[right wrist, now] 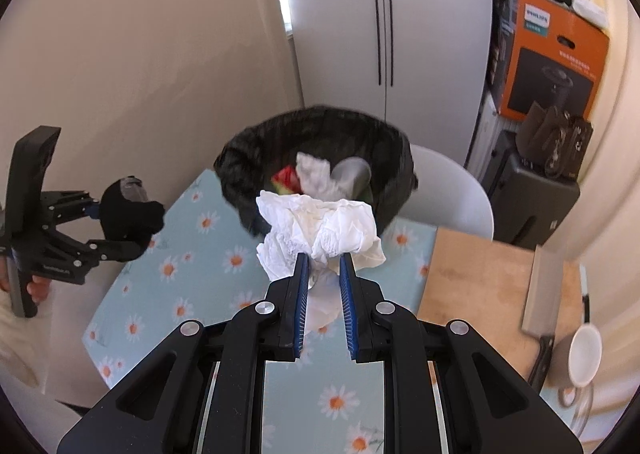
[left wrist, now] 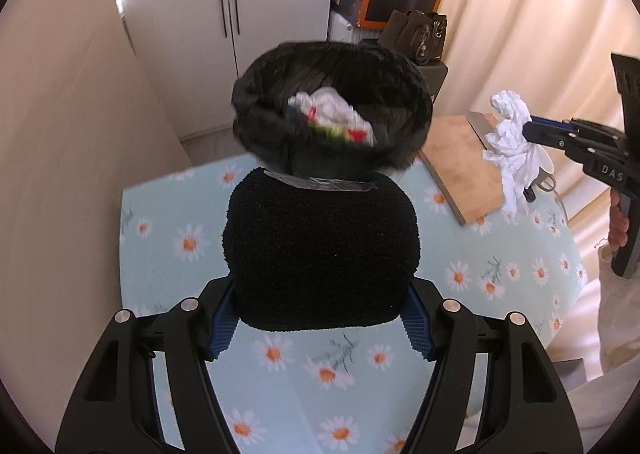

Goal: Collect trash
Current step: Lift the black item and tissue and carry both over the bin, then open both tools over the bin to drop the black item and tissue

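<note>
My left gripper (left wrist: 320, 318) is shut on a black fuzzy bundle (left wrist: 320, 250) with a strip of tape across its far end, held above the daisy tablecloth. My right gripper (right wrist: 324, 260) is shut on a crumpled white tissue (right wrist: 320, 226), also lifted off the table. Past both stands a bin lined with a black bag (left wrist: 256, 138), which holds white paper and red and green scraps. In the right wrist view the bin (right wrist: 236, 174) is just beyond the tissue. My left gripper (right wrist: 120, 228) with the black bundle (right wrist: 128, 210) shows at the left there. The right gripper (left wrist: 534, 130) and tissue (left wrist: 512, 142) appear at the right of the left wrist view.
The table wears a light blue daisy cloth (right wrist: 200, 254). A wooden cutting board (right wrist: 480, 278) with a cleaver (right wrist: 540, 294) lies to the right, beside a white-lined mug (right wrist: 580, 354). A white chair (right wrist: 452, 186), an orange box (right wrist: 552, 62) on dark cases and a white wardrobe stand behind.
</note>
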